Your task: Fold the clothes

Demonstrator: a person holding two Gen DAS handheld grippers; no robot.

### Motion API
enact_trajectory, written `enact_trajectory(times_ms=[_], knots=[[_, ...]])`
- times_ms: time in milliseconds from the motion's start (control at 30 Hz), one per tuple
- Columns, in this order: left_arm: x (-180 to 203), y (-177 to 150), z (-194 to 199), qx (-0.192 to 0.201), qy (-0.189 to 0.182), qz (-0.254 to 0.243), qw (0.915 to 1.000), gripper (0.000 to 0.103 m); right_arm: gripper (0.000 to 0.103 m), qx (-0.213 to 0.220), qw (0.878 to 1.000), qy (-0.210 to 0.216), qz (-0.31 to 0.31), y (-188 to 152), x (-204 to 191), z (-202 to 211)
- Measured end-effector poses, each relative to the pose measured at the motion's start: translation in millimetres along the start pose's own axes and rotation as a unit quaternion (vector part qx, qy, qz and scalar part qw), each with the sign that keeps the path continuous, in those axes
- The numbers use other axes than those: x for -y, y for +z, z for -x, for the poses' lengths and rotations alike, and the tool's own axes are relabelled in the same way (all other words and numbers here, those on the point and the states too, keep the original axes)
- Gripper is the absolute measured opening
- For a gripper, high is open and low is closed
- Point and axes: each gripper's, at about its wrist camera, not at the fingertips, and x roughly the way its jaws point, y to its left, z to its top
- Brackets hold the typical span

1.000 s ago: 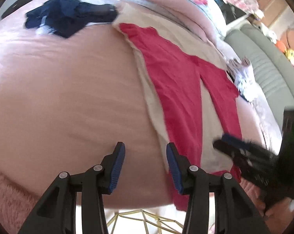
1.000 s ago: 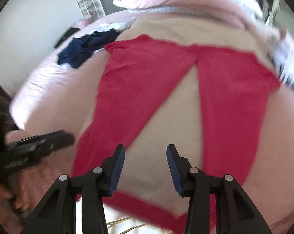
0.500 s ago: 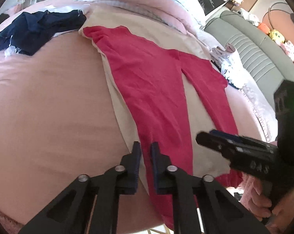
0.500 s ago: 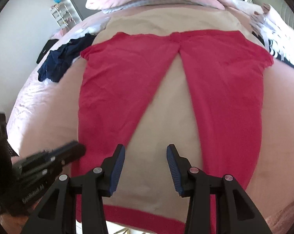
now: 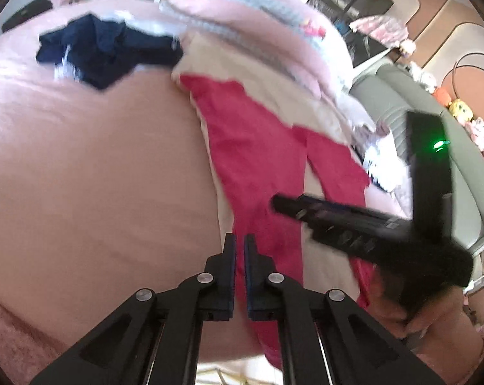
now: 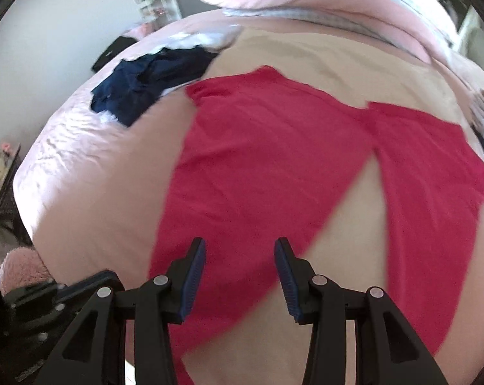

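Red trousers (image 6: 261, 173) hems cut off; left tongs (image 5: 240, 240) nearly closed, grip unclear; right tongs (image 6: 240, 247) wide.

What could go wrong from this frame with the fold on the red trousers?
The left gripper is nearly shut at the edge of the red trousers and may also catch the beige cloth underneath. The right gripper hangs open over the left leg: lifting one-sided may skew the fold.

Both grippers are black, with silver screws, blue ribbed pads on the fingers (image 6: 190, 284), and a green light (image 5: 439, 143).
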Motion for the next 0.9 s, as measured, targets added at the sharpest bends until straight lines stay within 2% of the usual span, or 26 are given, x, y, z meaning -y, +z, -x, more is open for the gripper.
enact_trajectory(times_ms=[100,200,267,333,400,467,500,533,600,667,733,767,900], knots=[[2,13,-20,-0.024,-0.022,0.000,0.9995,0.003,0.045,0.003,1.000,0.010,-0.009,-6,4,3],[8,12,-42,-0.053,-0.025,-0.029,0.9979,0.004,0.045,0.006,1.000,0.021,-0.019,-12,7,7],[14,4,-53,-0.073,0.011,-0.062,0.9954,0.004,0.046,0.008,0.999,0.028,-0.025,-15,9,9],[19,-1,-52,-0.067,0.045,-0.089,0.9928,0.004,0.051,0.010,0.999,0.034,-0.032,-19,12,11],[20,-3,-48,-0.057,0.079,-0.094,0.9908,0.004,0.051,0.012,0.998,0.041,-0.038,-23,14,13],[13,-4,-40,-0.048,0.130,-0.086,0.9866,0.005,0.051,0.008,0.999,0.038,-0.029,-26,11,11],[5,-4,-35,-0.047,0.134,-0.069,0.9875,0.004,0.051,0.004,0.999,0.031,-0.016,-27,6,8],[-3,-3,-27,-0.040,0.108,-0.038,0.9926,0.004,0.051,-0.001,1.000,0.024,-0.004,-27,1,5],[-7,1,-15,-0.019,0.057,-0.012,0.9981,0.004,0.051,-0.011,1.000,0.011,0.020,-29,-8,-1],[1,5,-13,-0.006,0.018,-0.026,0.9995,0.004,0.052,-0.021,0.999,-0.003,0.044,-31,-17,-7],[15,4,-23,-0.019,-0.007,-0.051,0.9985,0.004,0.052,-0.030,0.998,-0.006,0.055,-33,-19,-8],[21,3,-30,-0.030,-0.012,-0.060,0.9977,0.004,0.052,-0.035,0.998,-0.003,0.053,-34,-16,-7],[36,-16,-57,-0.095,0.010,-0.094,0.9910,0.004,0.052,-0.052,0.998,0.010,0.047,-49,-2,7]])
